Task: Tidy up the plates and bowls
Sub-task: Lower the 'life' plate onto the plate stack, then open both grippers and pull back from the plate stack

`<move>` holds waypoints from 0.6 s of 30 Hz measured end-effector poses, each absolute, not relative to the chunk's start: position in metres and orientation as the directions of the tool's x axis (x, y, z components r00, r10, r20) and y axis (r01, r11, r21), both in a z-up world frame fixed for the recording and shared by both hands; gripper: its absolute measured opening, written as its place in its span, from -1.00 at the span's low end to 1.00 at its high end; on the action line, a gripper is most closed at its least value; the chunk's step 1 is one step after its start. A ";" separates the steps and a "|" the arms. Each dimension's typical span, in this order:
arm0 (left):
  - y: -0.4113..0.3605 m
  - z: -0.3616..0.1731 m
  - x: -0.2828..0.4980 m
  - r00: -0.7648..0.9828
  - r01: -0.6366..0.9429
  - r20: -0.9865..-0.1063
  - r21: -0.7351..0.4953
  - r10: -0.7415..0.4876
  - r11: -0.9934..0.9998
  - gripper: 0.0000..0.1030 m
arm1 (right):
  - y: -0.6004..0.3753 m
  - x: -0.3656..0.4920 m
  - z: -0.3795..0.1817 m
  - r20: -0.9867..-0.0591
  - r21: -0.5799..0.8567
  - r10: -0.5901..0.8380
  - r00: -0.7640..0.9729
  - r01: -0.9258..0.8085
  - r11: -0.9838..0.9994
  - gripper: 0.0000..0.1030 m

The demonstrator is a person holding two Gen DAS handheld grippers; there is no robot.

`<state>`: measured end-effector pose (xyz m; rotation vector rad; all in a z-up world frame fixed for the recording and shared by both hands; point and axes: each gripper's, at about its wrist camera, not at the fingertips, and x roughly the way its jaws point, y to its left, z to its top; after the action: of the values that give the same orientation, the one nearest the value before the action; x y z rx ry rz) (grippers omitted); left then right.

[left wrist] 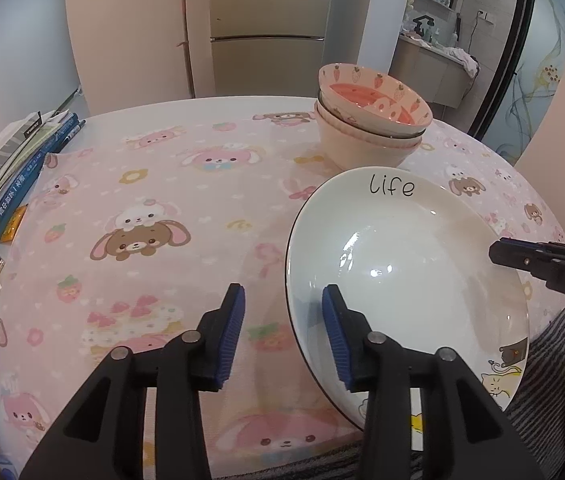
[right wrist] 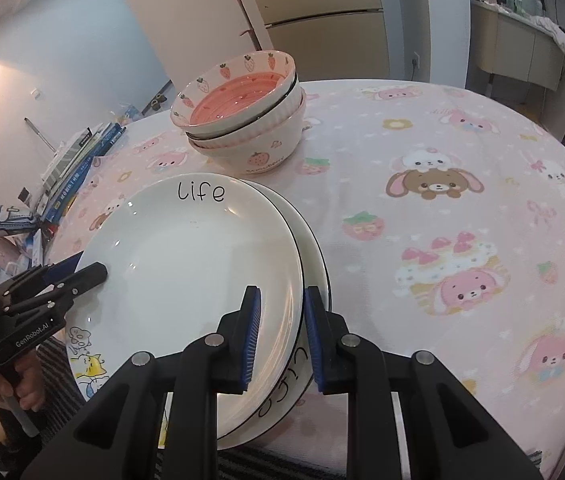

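Plates are sitting stacked at the lower centre of the right wrist view, the top plate [right wrist: 186, 264] marked "life" lying over a lower plate [right wrist: 316, 264] on the counter [right wrist: 442, 208] with its pink cartoon cloth. Right gripper [right wrist: 280, 332] fingers are straddling the top plate's right rim, parted, with a gap showing on either side of it. Left gripper [left wrist: 282, 332] fingers are spreading wide across the plate's left edge, grasping nothing. Stacked bowls [right wrist: 242, 120], the uppermost strawberry-patterned, are standing just beyond the plates, upper centre. Books [left wrist: 14, 168] are lying at the left edge of the left wrist view.
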<state>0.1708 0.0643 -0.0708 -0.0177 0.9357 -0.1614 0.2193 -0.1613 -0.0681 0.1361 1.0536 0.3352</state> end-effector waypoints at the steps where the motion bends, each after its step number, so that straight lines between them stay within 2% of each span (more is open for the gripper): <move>1: 0.064 -0.071 0.171 0.585 0.132 -0.798 -0.081 -0.143 0.988 -0.05 | -0.162 0.220 -0.068 -0.828 0.273 0.338 0.447 -0.204 0.940 -0.54; 2: 0.063 -0.070 0.170 0.592 0.134 -0.794 -0.074 -0.140 0.988 0.02 | -0.162 0.219 -0.068 -0.829 0.274 0.338 0.446 -0.204 0.940 -0.54; 6: 0.062 -0.065 0.166 0.637 0.138 -0.759 -0.060 -0.135 0.989 0.51 | -0.161 0.218 -0.067 -0.832 0.264 0.332 0.445 -0.209 0.942 -0.54; 10: 0.063 -0.062 0.166 0.671 0.129 -0.730 -0.058 -0.130 0.990 0.73 | -0.160 0.216 -0.066 -0.835 0.256 0.325 0.444 -0.209 0.944 -0.54; 12: 0.062 -0.063 0.167 0.677 0.123 -0.727 -0.048 -0.120 0.991 0.80 | -0.161 0.215 -0.065 -0.839 0.255 0.322 0.438 -0.205 0.945 -0.54; 18: 0.060 -0.065 0.168 0.665 0.122 -0.738 -0.048 -0.117 0.991 0.81 | -0.159 0.207 -0.062 -0.857 0.229 0.295 0.423 -0.201 0.953 -0.54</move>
<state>0.1683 0.0602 -0.0654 0.0055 0.8330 -0.1348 0.2067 -0.1587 -0.0623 0.0962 1.0913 0.3106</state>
